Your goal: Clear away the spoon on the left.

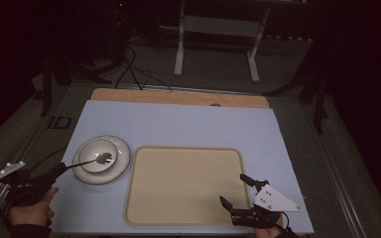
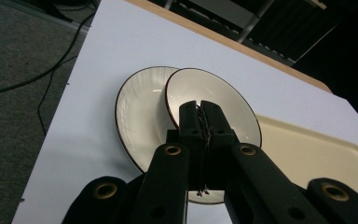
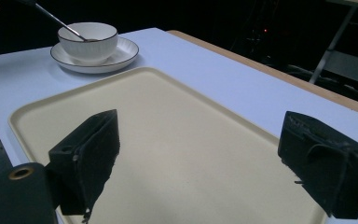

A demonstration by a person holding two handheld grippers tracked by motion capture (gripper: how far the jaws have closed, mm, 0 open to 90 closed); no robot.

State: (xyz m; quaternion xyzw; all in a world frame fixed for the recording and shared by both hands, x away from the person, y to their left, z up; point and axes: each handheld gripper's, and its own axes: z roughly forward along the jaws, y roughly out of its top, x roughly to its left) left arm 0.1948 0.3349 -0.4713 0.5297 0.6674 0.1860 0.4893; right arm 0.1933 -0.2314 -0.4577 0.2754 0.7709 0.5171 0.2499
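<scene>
A thin metal spoon is being gripped by the left gripper, fingers clenched on its handle, its tip resting inside the ribbed white bowl. The bowl is sitting on a round dark-rimmed saucer on the pale blue counter. The right gripper is hovering, fingers released wide, over the smooth cream rounded-corner tray.

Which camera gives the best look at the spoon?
The high view: the whole spoon shows, from the left gripper to the bowl. The right gripper view shows its handle entering the bowl. The left gripper view hides it behind shut jaws.
</scene>
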